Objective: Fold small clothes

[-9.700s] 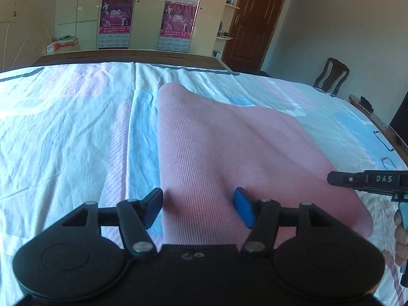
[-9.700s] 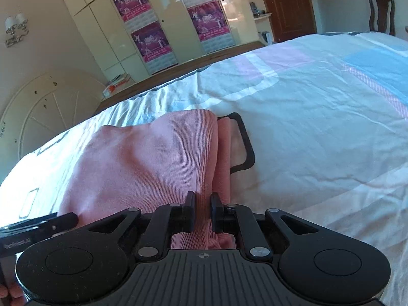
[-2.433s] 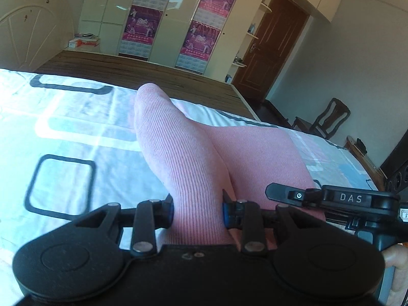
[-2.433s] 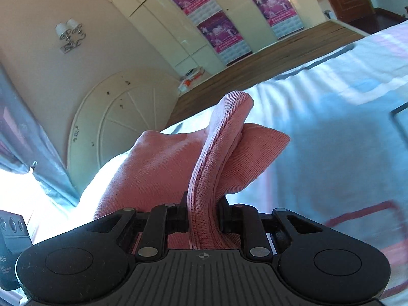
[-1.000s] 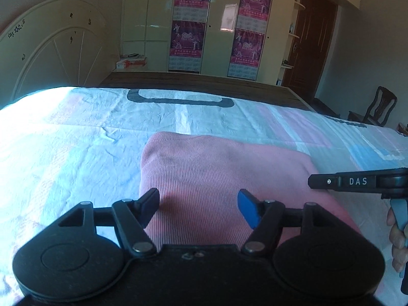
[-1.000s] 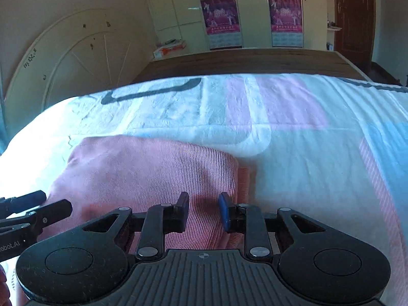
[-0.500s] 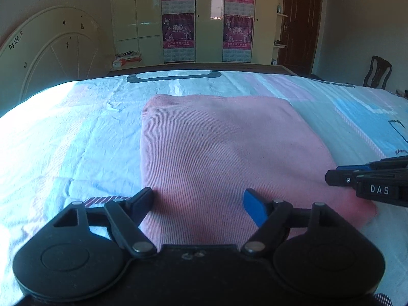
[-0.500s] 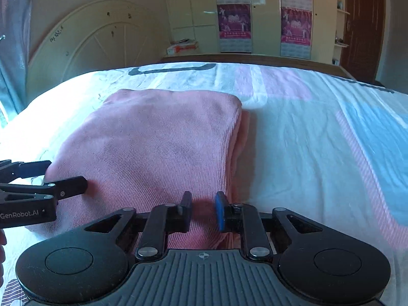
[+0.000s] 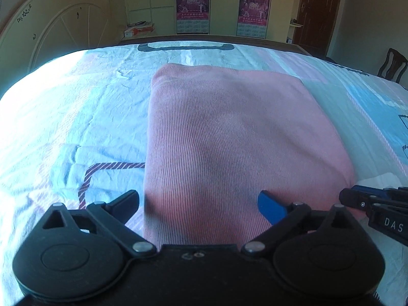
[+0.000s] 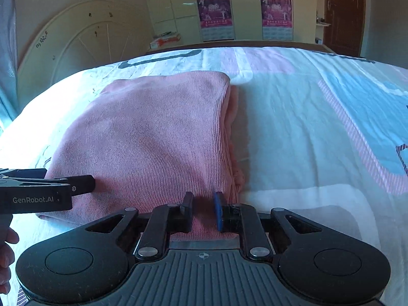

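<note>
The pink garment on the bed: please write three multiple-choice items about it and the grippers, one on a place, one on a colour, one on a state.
1. Where does the pink garment lie?
A. on the bed sheet
B. on a chair
C. on the floor

2. What colour is one pad of the left hand-held gripper?
A. red
B. blue
C. yellow

3. How are the jaws of the left hand-held gripper?
A. shut on cloth
B. hidden
C. wide open

Answers: 1 A, the sheet surrounds the garment; 2 B, the right-side pad is blue; 3 C, the fingers stand far apart over the cloth.
</note>
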A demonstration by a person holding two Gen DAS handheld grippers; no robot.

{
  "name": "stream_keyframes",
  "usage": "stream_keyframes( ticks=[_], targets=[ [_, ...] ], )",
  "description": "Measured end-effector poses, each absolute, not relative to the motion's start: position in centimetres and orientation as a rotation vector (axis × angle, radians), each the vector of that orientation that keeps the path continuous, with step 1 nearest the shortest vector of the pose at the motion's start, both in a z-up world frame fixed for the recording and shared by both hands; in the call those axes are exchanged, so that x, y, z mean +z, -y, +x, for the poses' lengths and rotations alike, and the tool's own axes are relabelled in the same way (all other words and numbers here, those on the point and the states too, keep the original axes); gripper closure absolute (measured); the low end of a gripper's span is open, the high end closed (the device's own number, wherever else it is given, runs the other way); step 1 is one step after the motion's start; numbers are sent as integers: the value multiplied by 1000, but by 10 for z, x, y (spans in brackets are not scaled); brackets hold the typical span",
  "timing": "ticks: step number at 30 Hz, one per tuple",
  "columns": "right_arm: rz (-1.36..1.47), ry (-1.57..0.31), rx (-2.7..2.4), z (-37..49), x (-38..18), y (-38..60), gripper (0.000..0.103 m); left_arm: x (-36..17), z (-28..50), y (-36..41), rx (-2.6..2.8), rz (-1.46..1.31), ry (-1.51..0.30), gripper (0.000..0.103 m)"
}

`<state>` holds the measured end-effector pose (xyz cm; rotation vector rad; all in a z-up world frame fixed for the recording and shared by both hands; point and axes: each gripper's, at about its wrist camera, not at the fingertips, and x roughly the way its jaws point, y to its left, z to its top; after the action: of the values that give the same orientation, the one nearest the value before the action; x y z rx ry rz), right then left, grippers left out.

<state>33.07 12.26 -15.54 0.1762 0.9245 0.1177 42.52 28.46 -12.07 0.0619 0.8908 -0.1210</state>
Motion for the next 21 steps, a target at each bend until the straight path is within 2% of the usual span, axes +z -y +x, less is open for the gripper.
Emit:
stream_keyframes(
  ticks=[9,14,17,18,21],
  targets=[
    [168,-902,79,320,-159,-133,85,-135,436,-295,-43,-24,-1002,0],
    [174,-903,79,320,-159,-135,78,-132,430,-303,-10,-60,-1029,0],
    [184,-905,96,316,-150,-136,77,-123,419,-306,18,-42,-1010,3],
    [196,-900,105,312,-145,-135,76,-118,413,-307,37,-35,-996,7],
    [208,-877,131,296,-128,-132,74,-97,393,-313,73,-60,-968,8]
  ],
)
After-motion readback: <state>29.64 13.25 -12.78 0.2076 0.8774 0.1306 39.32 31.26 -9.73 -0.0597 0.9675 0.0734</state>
